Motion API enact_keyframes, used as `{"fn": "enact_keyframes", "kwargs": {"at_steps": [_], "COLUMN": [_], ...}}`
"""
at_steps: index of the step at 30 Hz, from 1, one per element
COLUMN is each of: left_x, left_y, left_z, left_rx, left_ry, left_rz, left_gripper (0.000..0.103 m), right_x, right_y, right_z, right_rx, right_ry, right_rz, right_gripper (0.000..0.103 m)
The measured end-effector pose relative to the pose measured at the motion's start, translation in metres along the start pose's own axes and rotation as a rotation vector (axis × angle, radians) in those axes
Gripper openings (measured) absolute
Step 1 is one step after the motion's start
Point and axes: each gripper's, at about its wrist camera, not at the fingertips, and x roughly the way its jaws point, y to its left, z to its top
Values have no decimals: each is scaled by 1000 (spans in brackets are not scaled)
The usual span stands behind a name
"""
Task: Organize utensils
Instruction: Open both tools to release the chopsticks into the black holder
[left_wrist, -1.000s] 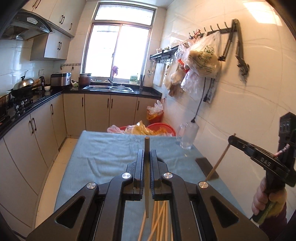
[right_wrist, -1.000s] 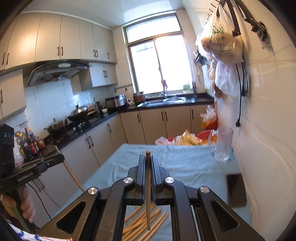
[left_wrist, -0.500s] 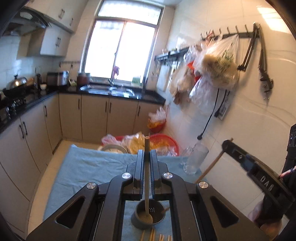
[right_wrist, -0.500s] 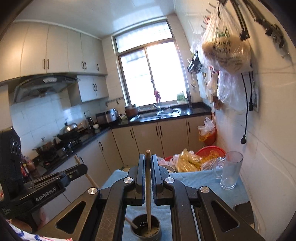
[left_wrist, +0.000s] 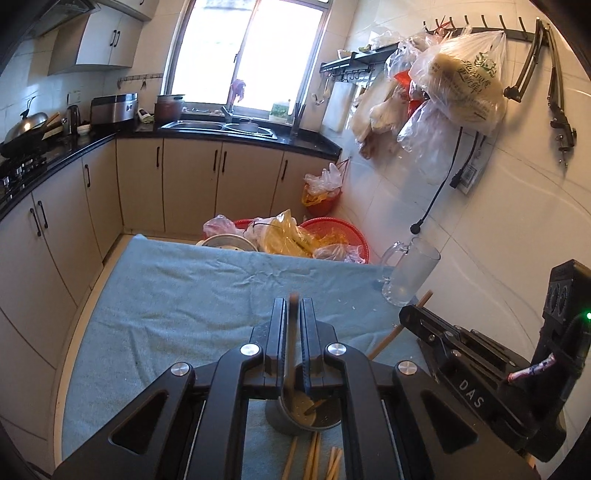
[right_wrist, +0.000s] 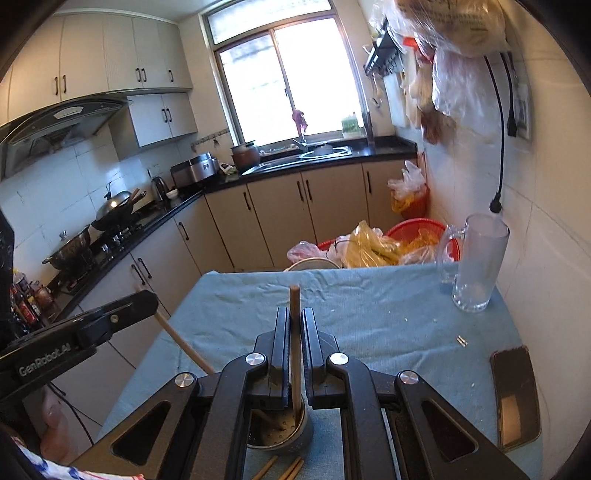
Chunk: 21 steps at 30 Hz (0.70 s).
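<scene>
Both pairs of jaws stand nearly closed, each clamped on a single upright chopstick.

Left wrist view: the left gripper (left_wrist: 294, 314) pinches a chopstick (left_wrist: 293, 306) between its fingers, with only a narrow gap either side of the stick. The stick's top shows just above the fingertips and looks blurred; its lower end reaches down into the holder (left_wrist: 301, 417), a dark round cup with a perforated bottom, standing on the blue cloth (left_wrist: 184, 295). Loose chopsticks (left_wrist: 314, 456) lie on the cloth just in front of the holder, towards the camera. The right gripper (left_wrist: 410, 314) appears at the right edge with its own stick slanting down towards the holder. A glass mug (left_wrist: 410, 275) stands near the wall.

Right wrist view: the right gripper (right_wrist: 294, 317) grips a second chopstick (right_wrist: 294, 332), upright, with its lower end inside the holder (right_wrist: 280, 428). One more stick already leans inside the cup. The left gripper (right_wrist: 144, 299) enters from the left, holding its stick at a slant. A phone (right_wrist: 515, 395) lies on the cloth at the right.

Handling: chopsticks are judged light, stiff and thin, with a smooth surface that can slip or pivot in the jaws. Grip mid-length, square across the stick, with modest force. The glass mug is fragile; keep movements away from it.
</scene>
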Motion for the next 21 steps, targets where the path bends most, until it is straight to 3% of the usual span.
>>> {"fn": "enact_keyframes", "kwargs": {"at_steps": [5, 7, 10, 14, 21], "left_x": [-13, -23, -39, -61, -103], "left_y": [4, 5, 6, 12, 37], "left_z": [-1, -2, -7, -15, -28], "left_rx": [-9, -6, 15, 41, 1], "left_ry": [-15, -41, -73, -105, -127], "left_rz": [3, 11, 36, 89, 113], "left_gripper": [24, 32, 38, 41, 47], "right_x": [1, -2, -9, -20, -48], "right_y": [0, 3, 8, 13, 9], "right_z": [0, 0, -1, -4, -9], "right_rx": [-3, -6, -25, -51, -41], "right_ry": [4, -2, -23, -48, -90], "right_rz": [1, 2, -10, -29, -43], "right_gripper": [12, 30, 42, 49, 57]}}
